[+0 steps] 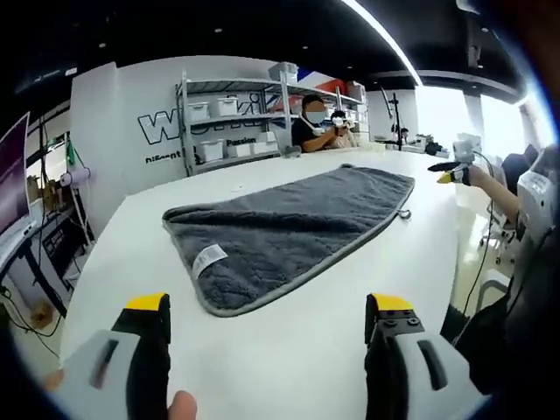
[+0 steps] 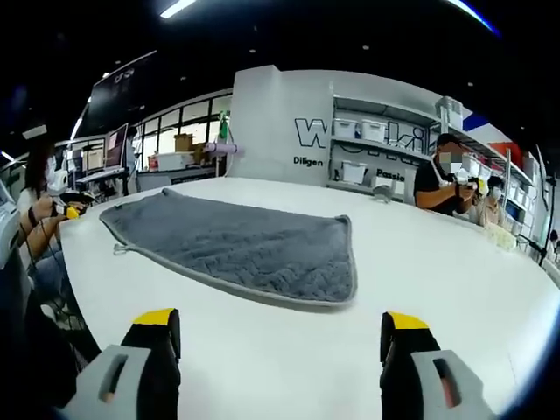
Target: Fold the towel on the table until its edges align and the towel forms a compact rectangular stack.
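The grey, plush rectangular towel with a lighter grey bound edge (image 1: 293,229) lies spread flat in a single layer on the white counter (image 1: 289,367), so by my reading no fold has begun and the step in hand is the approach. In the left gripper view, the left gripper (image 1: 267,328) hovers just short of the towel's near corner, the one with the small white label (image 1: 209,259); its yellow-tipped fingers (image 1: 146,304) stand wide apart and hold nothing. In the right gripper view, the right gripper (image 2: 283,337) hangs near the towel's long edge, fingers equally spread and empty. The next move likely calls for each gripper to drop to a corner of the towel, pinch the bound edge, then carry it across to the opposite edge.
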Motion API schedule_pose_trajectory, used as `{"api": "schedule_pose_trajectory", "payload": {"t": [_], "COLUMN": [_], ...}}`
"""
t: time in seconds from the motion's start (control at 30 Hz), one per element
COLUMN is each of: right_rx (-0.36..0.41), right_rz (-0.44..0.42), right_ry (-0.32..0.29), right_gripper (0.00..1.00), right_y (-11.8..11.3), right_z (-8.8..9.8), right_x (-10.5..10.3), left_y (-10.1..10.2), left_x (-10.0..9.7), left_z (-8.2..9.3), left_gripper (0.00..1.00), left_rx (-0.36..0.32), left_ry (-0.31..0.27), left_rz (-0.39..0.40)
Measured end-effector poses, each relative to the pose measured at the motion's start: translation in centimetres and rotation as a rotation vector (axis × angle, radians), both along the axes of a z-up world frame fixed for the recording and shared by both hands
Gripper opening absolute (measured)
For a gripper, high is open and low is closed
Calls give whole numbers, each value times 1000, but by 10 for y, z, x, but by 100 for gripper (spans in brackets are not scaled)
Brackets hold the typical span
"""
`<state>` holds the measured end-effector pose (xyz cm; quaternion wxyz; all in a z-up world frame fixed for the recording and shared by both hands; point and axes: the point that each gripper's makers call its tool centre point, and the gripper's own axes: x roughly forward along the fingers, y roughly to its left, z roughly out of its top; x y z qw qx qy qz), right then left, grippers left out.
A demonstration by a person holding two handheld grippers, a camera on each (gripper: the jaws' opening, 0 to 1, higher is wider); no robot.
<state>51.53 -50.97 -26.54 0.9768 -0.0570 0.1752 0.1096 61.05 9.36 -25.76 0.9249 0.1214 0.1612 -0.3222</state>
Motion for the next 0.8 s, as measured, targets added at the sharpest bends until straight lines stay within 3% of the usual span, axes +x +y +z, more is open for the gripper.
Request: {"api": "schedule_pose_trajectory", "payload": {"t": [0.8], "right_rx": [17], "right_rz": [-24], "right_ry": [-1], "right_gripper": [98], "right_y": [-9], "right_z": [-2], "right_x": [-5], "left_y": [-1], "left_x": [2], "left_z": [-1], "left_gripper": [96], "left_rx": [-4], "left_ry": [7], "left_rz": [-7]}}
